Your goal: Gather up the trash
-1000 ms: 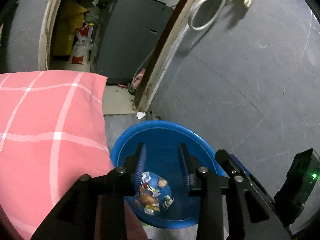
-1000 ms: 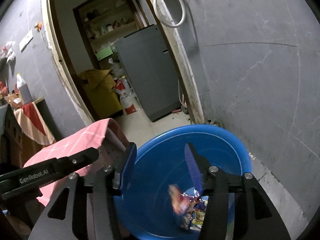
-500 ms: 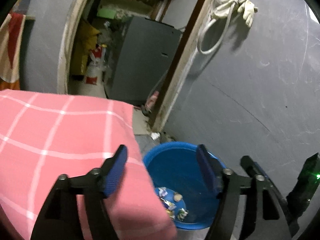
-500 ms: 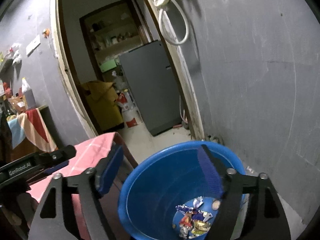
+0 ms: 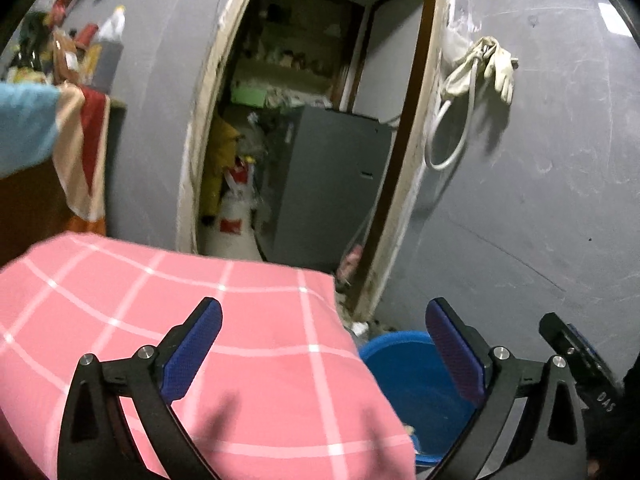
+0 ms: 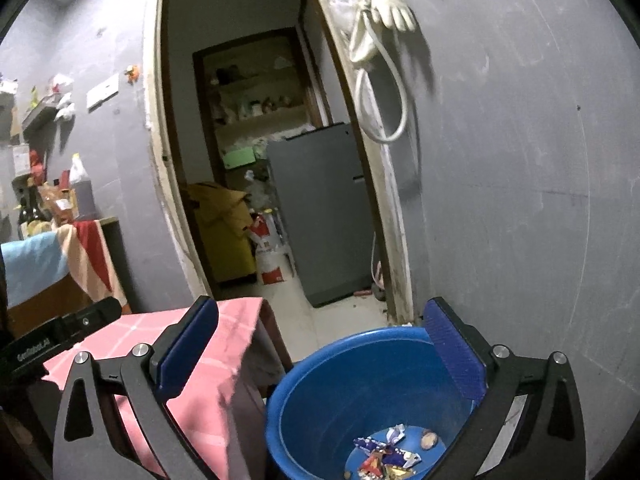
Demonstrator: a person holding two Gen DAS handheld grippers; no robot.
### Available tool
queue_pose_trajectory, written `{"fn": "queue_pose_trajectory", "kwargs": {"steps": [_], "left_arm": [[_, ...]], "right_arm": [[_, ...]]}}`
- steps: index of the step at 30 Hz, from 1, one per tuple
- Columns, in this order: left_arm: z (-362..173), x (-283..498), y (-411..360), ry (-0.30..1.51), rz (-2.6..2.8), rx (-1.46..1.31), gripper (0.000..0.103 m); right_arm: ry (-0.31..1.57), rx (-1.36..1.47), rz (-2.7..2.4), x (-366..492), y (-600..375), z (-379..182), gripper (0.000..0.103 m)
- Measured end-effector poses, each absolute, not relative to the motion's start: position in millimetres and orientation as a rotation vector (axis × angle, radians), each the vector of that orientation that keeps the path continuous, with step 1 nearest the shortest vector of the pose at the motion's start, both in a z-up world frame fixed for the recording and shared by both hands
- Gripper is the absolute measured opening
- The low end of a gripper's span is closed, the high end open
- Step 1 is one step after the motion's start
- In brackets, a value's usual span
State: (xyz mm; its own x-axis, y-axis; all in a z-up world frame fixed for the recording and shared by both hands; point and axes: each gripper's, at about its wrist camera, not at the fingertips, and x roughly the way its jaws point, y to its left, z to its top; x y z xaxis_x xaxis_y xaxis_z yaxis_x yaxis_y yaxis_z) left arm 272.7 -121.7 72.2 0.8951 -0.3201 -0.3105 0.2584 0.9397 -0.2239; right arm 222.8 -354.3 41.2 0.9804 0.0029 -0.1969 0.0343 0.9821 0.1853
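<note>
A blue plastic bucket [image 6: 320,392] stands on the floor by the grey wall, with several crumpled wrappers [image 6: 384,458] at its bottom. My right gripper [image 6: 320,346] hangs above the bucket, its jaws opening wide with nothing between them. In the left wrist view the bucket [image 5: 404,376] is partly hidden behind the pink checked cloth [image 5: 200,320]. My left gripper [image 5: 324,348] is over the cloth's edge, jaws also opening wide and empty. The left gripper's body [image 6: 60,340] shows at the left of the right wrist view.
A doorway [image 6: 256,160] leads to a back room with a grey fridge [image 6: 324,212] and yellow boxes. White gloves and a hose [image 6: 380,20] hang on the wall. A cabinet with bottles and draped cloths [image 6: 52,248] stands at left.
Both grippers let wrappers drop into the bucket, spread their jaws wide, and rose and tilted up. The bucket now sits lower in both views, and more of the doorway shows.
</note>
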Motion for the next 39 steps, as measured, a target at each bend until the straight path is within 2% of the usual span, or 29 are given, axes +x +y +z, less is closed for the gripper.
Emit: {"fn": "queue_pose_trajectory", "kwargs": {"steps": [22, 39], "left_arm": [[87.2, 150.9, -81.7, 0.177, -0.277, -0.093, 0.101], [58.4, 86.0, -52.5, 0.219, -0.215, -0.086, 0.101]], "right_arm": [[0.095, 0.062, 0.008, 123.6, -303.7, 78.3, 0.103], [0.11, 0.013, 0.015, 65.7, -276.5, 53.4, 0.103]]}}
